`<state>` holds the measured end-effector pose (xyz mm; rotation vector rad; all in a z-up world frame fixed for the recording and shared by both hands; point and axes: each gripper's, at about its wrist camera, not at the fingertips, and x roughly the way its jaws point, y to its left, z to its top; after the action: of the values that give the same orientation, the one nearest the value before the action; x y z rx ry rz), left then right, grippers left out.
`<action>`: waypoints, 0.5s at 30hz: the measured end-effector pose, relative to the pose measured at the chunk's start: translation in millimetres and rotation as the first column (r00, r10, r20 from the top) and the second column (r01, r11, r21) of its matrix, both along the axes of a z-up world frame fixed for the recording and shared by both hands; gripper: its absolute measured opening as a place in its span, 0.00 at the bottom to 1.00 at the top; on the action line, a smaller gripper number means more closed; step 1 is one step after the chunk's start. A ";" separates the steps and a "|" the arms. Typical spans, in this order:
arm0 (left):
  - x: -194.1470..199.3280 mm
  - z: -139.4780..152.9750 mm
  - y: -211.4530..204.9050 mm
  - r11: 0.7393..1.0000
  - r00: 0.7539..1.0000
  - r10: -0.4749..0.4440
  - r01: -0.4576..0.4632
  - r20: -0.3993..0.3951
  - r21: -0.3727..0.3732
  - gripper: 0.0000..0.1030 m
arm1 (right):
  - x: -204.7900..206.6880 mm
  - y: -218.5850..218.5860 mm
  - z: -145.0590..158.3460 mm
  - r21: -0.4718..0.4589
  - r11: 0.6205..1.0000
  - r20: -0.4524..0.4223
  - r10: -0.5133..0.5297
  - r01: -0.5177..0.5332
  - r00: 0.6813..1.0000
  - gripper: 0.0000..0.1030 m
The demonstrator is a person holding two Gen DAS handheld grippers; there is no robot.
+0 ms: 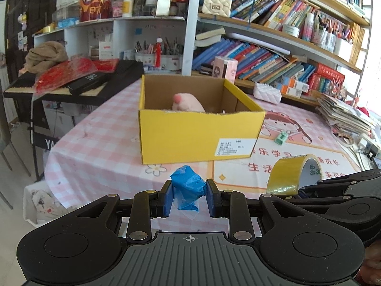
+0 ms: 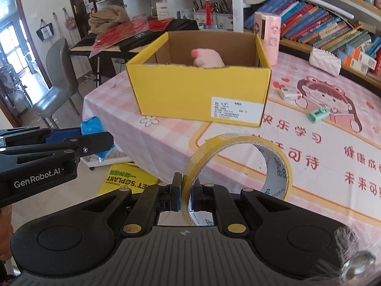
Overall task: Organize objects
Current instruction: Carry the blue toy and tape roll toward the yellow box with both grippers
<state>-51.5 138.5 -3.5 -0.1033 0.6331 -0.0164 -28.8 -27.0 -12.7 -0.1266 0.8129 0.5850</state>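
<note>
Left hand-held gripper (image 1: 188,194) pinches a crumpled blue wad (image 1: 188,188); right hand-held gripper (image 2: 186,194) pinches an upright tape roll's (image 2: 238,166) rim.

"GenRobot.AI" stands in white on the black left gripper (image 2: 94,140) arm, left of the right gripper's fingers; "SOPLANT" reads upside down on the yellow-green bag (image 2: 126,178) just beyond them.

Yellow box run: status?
Left gripper shut on blue plastic wad. Right gripper shut on yellow tape roll. Yellow box ahead, path clear.
</note>
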 end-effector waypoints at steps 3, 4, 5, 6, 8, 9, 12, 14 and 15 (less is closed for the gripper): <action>2.1 4.1 2.3 1.000 1.000 0.003 -0.003 0.019 -0.003 0.26 | 2.6 1.4 4.8 0.000 1.000 0.019 -0.002 0.002 1.000 0.07; 3.2 5.2 3.0 1.000 1.000 0.004 -0.003 0.023 -0.005 0.26 | 4.0 1.8 6.6 0.000 1.000 0.025 -0.003 0.003 1.000 0.07; 5.2 7.0 3.8 1.000 1.000 0.004 -0.004 0.029 -0.007 0.26 | 5.8 1.9 8.2 -0.001 1.000 0.032 -0.002 0.002 0.999 0.07; 7.2 8.9 4.2 1.000 0.999 0.004 -0.004 0.036 -0.007 0.26 | 7.7 2.4 10.1 -0.001 1.000 0.039 -0.001 0.001 0.999 0.07; 13.4 13.9 4.2 1.000 0.999 0.003 -0.003 0.051 -0.005 0.26 | 12.3 3.2 14.9 -0.001 1.000 0.056 0.002 -0.002 0.998 0.07; 17.0 16.3 4.4 1.000 0.998 0.002 -0.001 0.060 -0.004 0.26 | 15.1 3.6 18.2 0.001 1.000 0.066 0.003 -0.003 0.998 0.07; 31.4 24.4 5.6 1.000 0.996 0.003 -0.003 0.090 -0.002 0.26 | 25.8 4.0 29.8 0.022 1.000 0.099 0.001 -0.004 0.995 0.07; 42.5 29.5 6.4 1.000 0.994 0.012 -0.012 0.111 -0.001 0.26 | 36.0 5.8 39.5 0.034 0.999 0.126 0.001 -0.005 0.992 0.07; 48.2 31.6 7.0 1.000 0.993 0.017 -0.017 0.118 0.000 0.26 | 41.5 6.3 44.8 0.041 0.999 0.142 0.001 -0.007 0.990 0.07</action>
<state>-3.3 145.6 28.1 -0.1061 0.5137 -0.0060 12.7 -20.7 32.2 -0.1307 0.6626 0.5894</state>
